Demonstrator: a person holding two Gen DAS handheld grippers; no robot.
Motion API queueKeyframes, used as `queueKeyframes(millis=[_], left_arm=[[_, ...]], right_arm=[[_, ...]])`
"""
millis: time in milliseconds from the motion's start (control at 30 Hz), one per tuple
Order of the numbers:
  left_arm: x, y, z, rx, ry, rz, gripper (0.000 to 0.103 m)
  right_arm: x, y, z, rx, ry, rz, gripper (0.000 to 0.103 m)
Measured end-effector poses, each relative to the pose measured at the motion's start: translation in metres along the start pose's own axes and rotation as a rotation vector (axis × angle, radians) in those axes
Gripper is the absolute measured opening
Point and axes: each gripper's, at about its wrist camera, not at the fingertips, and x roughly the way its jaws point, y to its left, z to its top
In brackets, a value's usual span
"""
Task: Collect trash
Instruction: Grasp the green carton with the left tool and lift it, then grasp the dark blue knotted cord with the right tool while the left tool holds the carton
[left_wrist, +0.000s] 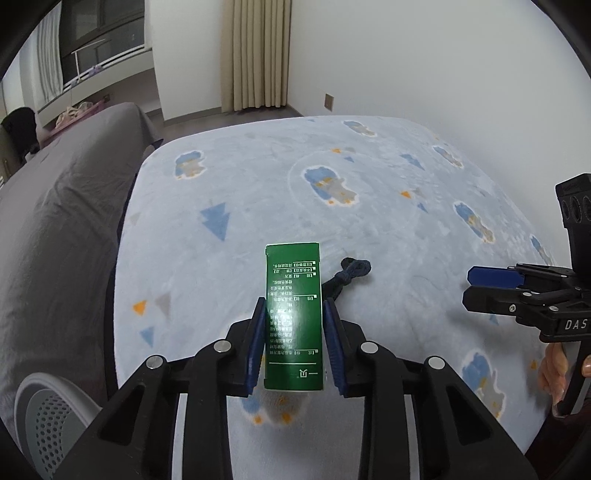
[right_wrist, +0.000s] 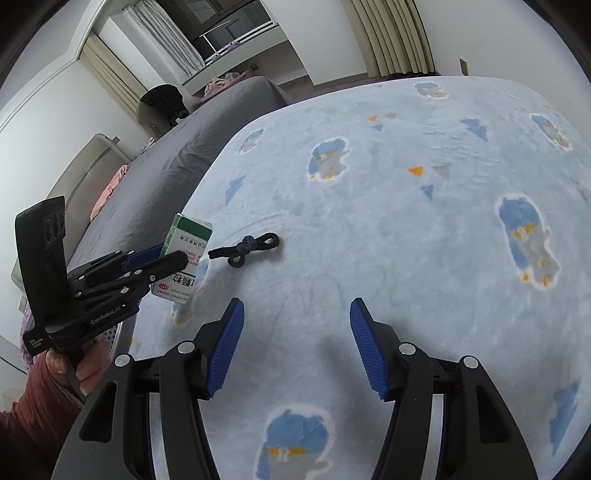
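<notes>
Blue pads of the left gripper (left_wrist: 294, 343) are clamped on both long sides of a green carton (left_wrist: 293, 317), which sits lifted off the pale blue blanket (left_wrist: 369, 206), clear of the fabric. No earlier view, so just the grip as it stands: firm, box roughly in line w/ the fingers, sticking out well past the tips.

Next bit, I'd guess: carry it to the perforated white bin (left_wrist: 44, 417) near the bed edge, lower left. Keep the squeeze steady, thin card could crush or slip, and let go only once over the opening.

Dark knotted cord (right_wrist: 245, 248) lies on the blanket just beyond the box, prob. next pickup.

Right gripper (right_wrist: 295, 347) hangs angled down over bare blanket, jaws about half apart, nothing btwn them. A hand (right_wrist: 77, 369) in a reddish sleeve (right_wrist: 33, 410) grips the left tool's handle.
</notes>
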Motion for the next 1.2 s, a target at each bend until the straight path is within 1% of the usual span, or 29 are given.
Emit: queueKeyframes(millis=[200, 433, 533, 733, 867, 1100, 1200], left_arm=[[-0.010, 0.009, -0.010, -0.046, -0.005, 0.020, 0.030], [-0.026, 0.016, -0.032, -0.077, -0.013, 0.085, 0.030], [-0.031, 0.019, -0.043, -0.096, -0.005, 0.107, 0.030], [-0.042, 0.026, -0.062, -0.133, -0.013, 0.141, 0.030], [-0.050, 0.030, -0.067, -0.147, -0.027, 0.162, 0.030], [-0.065, 0.041, -0.068, -0.176, -0.065, 0.199, 0.030], [-0.068, 0.046, -0.068, -0.188, -0.075, 0.217, 0.030]], right_arm=[[0.010, 0.006, -0.004, -0.018, 0.022, 0.009, 0.057], [0.022, 0.016, -0.003, -0.033, 0.035, 0.015, 0.057], [0.028, 0.020, -0.002, -0.036, 0.041, 0.010, 0.057], [0.034, 0.030, 0.002, -0.055, 0.036, -0.015, 0.057], [0.043, 0.037, 0.007, -0.057, 0.034, -0.034, 0.057], [0.073, 0.059, 0.022, -0.074, 0.032, -0.060, 0.057], [0.084, 0.069, 0.028, -0.087, 0.027, -0.112, 0.057]])
